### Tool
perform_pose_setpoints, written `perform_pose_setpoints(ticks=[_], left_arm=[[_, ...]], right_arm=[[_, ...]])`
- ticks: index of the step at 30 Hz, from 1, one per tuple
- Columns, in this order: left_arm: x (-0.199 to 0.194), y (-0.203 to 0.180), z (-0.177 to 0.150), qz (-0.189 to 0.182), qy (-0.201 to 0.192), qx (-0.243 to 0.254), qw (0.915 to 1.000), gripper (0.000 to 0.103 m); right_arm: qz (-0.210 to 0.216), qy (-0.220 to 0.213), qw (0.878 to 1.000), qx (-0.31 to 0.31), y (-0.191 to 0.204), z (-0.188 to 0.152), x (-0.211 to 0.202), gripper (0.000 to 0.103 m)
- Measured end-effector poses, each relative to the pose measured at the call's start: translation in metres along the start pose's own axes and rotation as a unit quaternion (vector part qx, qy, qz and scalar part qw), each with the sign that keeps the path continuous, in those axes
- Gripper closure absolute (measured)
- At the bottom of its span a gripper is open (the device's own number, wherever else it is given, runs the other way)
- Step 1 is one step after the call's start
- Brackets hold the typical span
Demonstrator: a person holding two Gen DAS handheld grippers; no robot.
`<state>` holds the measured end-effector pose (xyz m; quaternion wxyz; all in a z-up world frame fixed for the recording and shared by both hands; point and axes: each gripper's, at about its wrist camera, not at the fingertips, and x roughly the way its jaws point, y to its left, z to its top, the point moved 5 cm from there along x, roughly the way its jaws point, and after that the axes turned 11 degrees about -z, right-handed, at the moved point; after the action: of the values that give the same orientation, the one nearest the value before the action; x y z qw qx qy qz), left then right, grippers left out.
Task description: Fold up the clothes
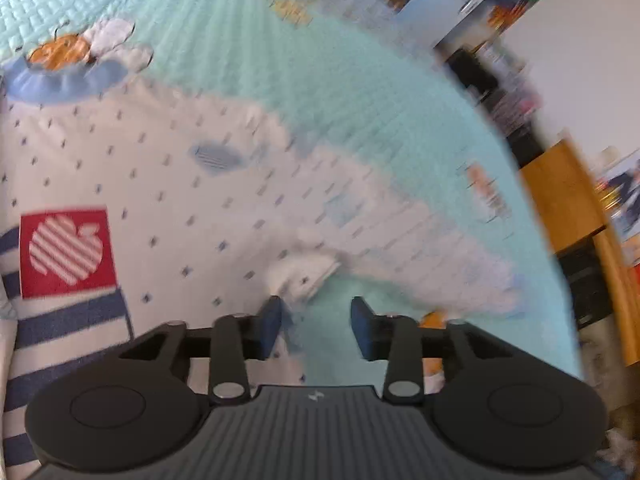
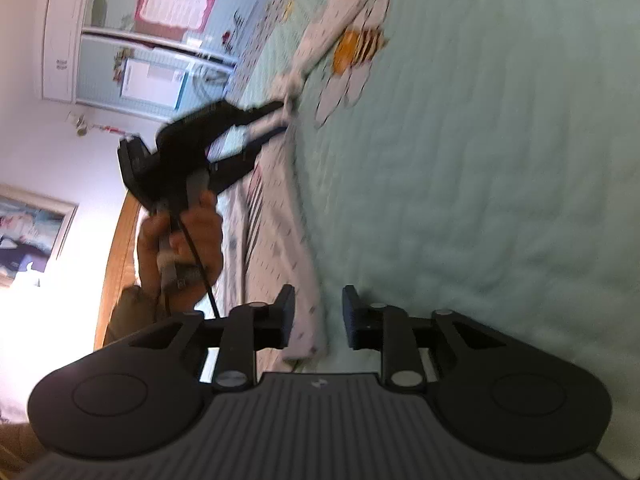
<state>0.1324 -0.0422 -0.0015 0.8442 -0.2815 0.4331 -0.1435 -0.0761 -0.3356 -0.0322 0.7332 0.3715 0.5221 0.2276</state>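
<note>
Shirt (image 1: 160, 168) spread on mint quilt (image 1: 360, 100) | left claw (image 1: 316, 320) apart at bunched sleeve edge | right claw (image 2: 318, 316) apart straddling hem | risk: pinching quilt with cloth, dragging the fold crooked

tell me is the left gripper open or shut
Open. The left gripper shows a clear gap between its fingers, with the white dotted garment edge just ahead, not pinched.

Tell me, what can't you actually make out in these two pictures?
- White garment: left wrist view; its left side is cut off by the frame edge.
- Shelves: left wrist view; contents blurred.
- Left tool: right wrist view; motion blur hides whether it grips the cloth.
- Hand: right wrist view; the arm beyond runs behind the right tool.
</note>
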Motion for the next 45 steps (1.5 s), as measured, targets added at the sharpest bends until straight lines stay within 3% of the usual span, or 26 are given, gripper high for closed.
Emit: perform_pose_setpoints(ticks=[4,15,17,23,30,32,35,40,45], left_arm=[[0.001,-0.021,-0.001,0.046,0.024,0.067,0.9964,0.063],[-0.003,-0.032,-0.029,0.118,0.054,0.130,0.9829,0.059],[0.001,-0.037,-0.035,0.127,0.049,0.160,0.9777,0.054],[-0.015,-0.051,-0.036,0.139,0.029,0.190,0.9715,0.055],[-0.046,-0.047,-0.052,0.192,0.032,0.194,0.9615,0.054],[-0.052,-0.038,-0.062,0.208,0.041,0.191,0.9584,0.054],[-0.057,-0.015,-0.078,0.220,0.060,0.164,0.9597,0.052],[-0.066,0.001,-0.088,0.196,0.046,0.146,0.9686,0.047],[-0.065,0.003,-0.090,0.191,0.047,0.152,0.9687,0.046]], right_arm=[[-0.002,-0.017,1.000,0.014,-0.006,0.010,-0.002,0.073],[0.000,-0.035,0.999,0.030,-0.014,0.029,-0.001,0.072],[-0.003,-0.038,0.999,0.026,-0.013,0.034,0.000,0.072],[-0.017,-0.043,0.999,0.008,-0.008,0.045,0.001,0.070],[-0.030,-0.057,0.998,0.016,-0.009,0.065,0.003,0.068],[-0.032,-0.059,0.998,0.006,-0.003,0.072,0.007,0.061],[-0.022,-0.052,0.998,-0.029,0.025,0.079,0.024,0.060],[-0.010,-0.038,0.994,-0.104,0.087,0.091,0.072,0.061],[-0.018,-0.023,0.986,-0.162,0.133,0.109,0.124,0.062]])
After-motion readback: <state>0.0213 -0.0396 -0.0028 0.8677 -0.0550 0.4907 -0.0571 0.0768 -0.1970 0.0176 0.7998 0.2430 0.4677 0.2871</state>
